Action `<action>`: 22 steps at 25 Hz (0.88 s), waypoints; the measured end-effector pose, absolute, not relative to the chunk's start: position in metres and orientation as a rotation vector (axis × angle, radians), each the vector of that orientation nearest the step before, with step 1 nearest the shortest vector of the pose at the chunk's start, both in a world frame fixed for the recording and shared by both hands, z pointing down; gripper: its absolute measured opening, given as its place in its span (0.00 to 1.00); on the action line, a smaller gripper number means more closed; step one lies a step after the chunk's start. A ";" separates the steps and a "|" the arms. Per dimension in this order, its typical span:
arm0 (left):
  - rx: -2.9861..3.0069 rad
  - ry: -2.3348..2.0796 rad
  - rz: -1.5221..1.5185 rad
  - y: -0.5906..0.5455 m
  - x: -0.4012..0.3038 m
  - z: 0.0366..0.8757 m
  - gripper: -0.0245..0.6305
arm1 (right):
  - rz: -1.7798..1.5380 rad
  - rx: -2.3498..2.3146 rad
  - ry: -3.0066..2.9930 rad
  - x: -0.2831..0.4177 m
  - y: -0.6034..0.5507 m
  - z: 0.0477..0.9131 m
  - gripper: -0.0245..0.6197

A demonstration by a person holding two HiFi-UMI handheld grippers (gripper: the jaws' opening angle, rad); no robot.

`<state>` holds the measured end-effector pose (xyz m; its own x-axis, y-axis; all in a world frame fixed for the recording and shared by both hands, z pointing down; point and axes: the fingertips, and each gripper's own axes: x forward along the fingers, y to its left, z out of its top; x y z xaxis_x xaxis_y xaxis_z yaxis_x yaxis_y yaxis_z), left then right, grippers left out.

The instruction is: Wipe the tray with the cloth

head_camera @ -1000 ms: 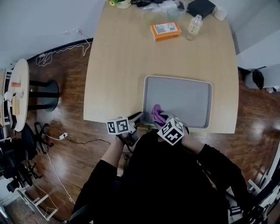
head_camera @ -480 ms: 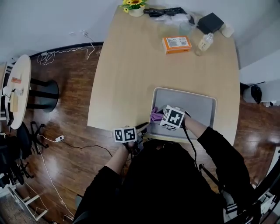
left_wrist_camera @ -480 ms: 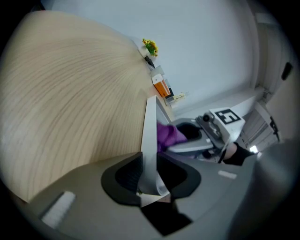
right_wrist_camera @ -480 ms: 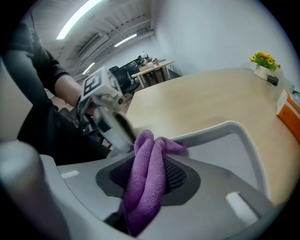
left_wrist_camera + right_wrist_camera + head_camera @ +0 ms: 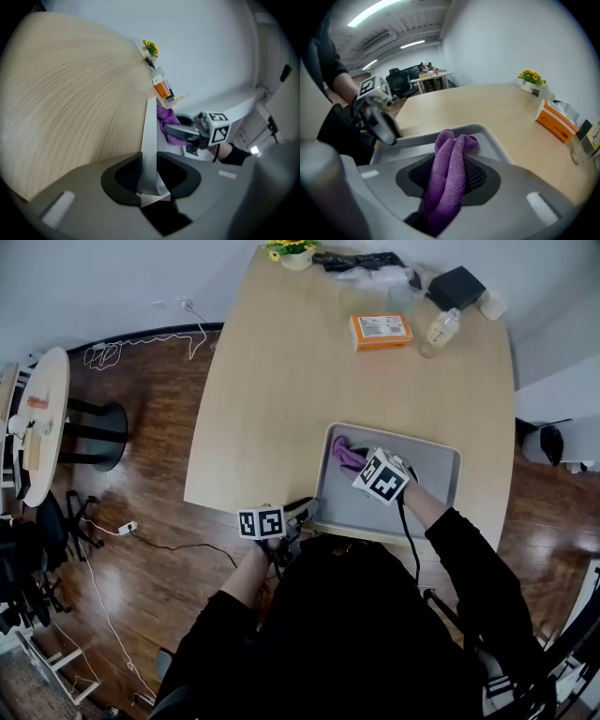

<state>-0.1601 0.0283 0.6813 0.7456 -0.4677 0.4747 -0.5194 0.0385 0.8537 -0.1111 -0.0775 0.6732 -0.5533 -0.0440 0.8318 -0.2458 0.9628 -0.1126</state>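
Observation:
A grey tray (image 5: 429,472) lies at the near edge of the wooden table (image 5: 272,381). My right gripper (image 5: 356,458) is shut on a bunched purple cloth (image 5: 346,453) and holds it down in the tray's far left corner. In the right gripper view the cloth (image 5: 447,176) fills the gap between the jaws, with the tray's rim (image 5: 480,128) just beyond. My left gripper (image 5: 302,513) is shut on the tray's near left rim (image 5: 149,140), the thin edge pinched between its jaws. The left gripper view also catches the cloth (image 5: 164,122) and the right gripper (image 5: 174,132).
An orange box (image 5: 380,332), a small bottle (image 5: 439,330), a black box (image 5: 457,287) and a pot of yellow flowers (image 5: 291,249) stand at the table's far end. A round side table (image 5: 37,427) and cables lie on the floor to the left.
My right gripper has carried the cloth from the tray's near left part away from me to its far left corner. My left gripper has kept its hold on the rim.

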 end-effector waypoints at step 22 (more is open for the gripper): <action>1.587 -0.859 0.045 0.026 -0.153 0.681 0.17 | 0.266 0.110 -2.264 -0.050 -0.096 0.679 0.25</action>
<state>-0.1532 0.0261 0.6815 0.7201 -0.4917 0.4896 -0.5398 0.0464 0.8405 -0.0496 -0.0955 0.6792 -0.6493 0.0097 0.7605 -0.1671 0.9737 -0.1550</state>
